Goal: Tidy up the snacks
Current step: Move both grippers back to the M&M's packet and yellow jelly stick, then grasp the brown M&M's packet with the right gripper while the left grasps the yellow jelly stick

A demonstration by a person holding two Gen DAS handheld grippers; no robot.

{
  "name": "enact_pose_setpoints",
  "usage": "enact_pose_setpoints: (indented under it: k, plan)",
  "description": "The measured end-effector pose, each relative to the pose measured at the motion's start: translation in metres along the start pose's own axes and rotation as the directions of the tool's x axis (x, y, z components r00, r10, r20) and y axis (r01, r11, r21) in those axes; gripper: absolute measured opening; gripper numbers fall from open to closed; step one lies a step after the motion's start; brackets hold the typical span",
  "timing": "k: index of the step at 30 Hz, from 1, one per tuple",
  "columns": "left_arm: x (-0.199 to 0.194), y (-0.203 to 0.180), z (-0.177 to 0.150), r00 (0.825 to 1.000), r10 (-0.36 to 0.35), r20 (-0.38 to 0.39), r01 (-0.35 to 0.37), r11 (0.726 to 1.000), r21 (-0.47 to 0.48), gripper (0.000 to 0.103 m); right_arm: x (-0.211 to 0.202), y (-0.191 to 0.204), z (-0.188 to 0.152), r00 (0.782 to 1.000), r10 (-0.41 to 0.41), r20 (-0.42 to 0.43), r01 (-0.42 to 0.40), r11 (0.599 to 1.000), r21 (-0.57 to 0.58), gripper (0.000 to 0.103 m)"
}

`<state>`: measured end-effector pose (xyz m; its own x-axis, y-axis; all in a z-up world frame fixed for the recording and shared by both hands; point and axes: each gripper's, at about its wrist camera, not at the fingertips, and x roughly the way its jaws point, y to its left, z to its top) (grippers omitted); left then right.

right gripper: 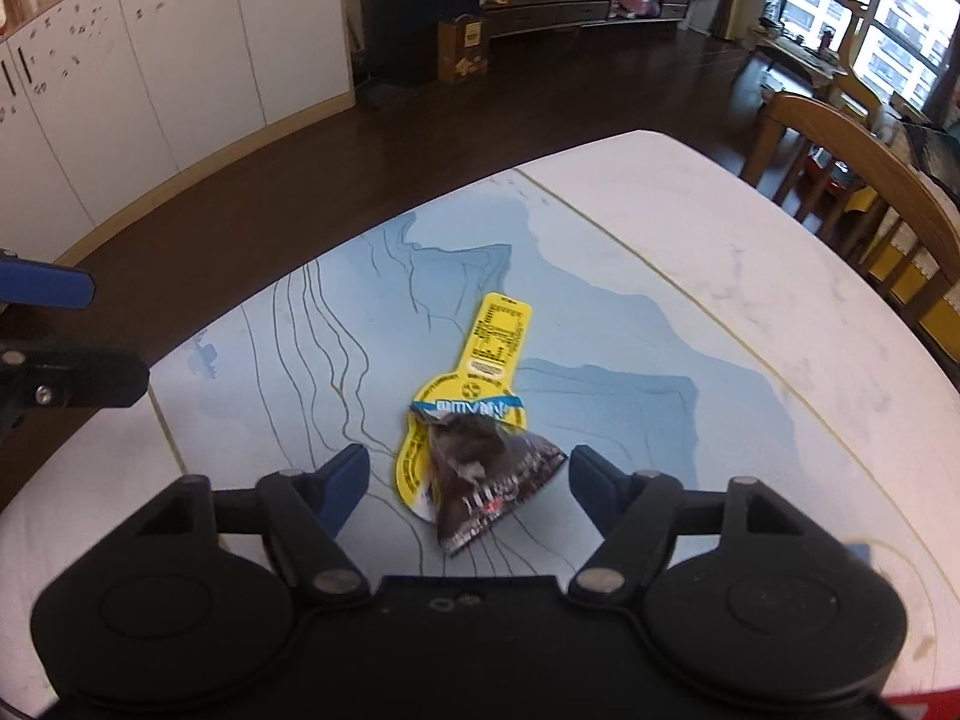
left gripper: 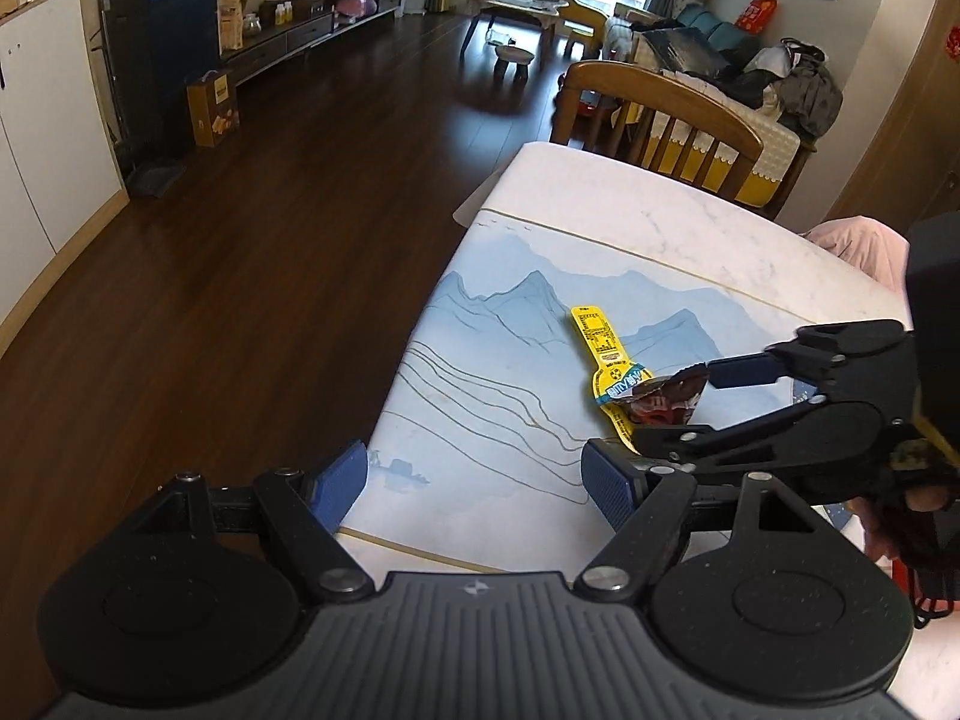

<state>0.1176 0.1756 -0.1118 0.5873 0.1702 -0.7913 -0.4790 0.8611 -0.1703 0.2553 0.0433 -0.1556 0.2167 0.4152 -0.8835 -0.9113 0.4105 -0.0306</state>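
A flat yellow snack packet lies on the blue mountain-print mat. A dark brown crinkled snack packet lies on its near end. My right gripper is open, its blue-padded fingers on either side of the dark packet, just above the mat. My left gripper is open and empty over the mat's near left edge, to the left of both packets.
The white marble table ends at its left edge close to my left gripper, with dark wood floor beyond. A wooden chair stands at the far side.
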Motion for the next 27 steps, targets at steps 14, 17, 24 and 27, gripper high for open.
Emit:
enact_pose_setpoints:
  k: [14,17,24,27]
  plan:
    - [0.027,-0.015,0.010,0.999,-0.022,-0.034,0.023,0.999,0.026,0.078,0.005,-0.003,-0.002,0.998,-0.046,0.037,0.046,0.999,-0.007,0.031]
    - [0.038,-0.024,0.017,0.998,-0.038,-0.049,0.040,0.999,0.036,0.078,0.000,-0.011,-0.008,0.996,-0.077,0.036,0.076,0.997,0.015,0.030]
    - [0.073,-0.065,0.027,0.994,-0.043,-0.097,0.051,0.995,0.086,0.078,-0.024,-0.043,-0.035,0.994,-0.102,0.031,0.097,0.985,0.142,0.029]
    - [0.091,-0.082,0.030,0.992,-0.019,-0.127,0.029,0.997,0.077,0.078,-0.035,-0.053,-0.049,0.993,-0.115,0.023,0.108,0.976,0.189,0.029]
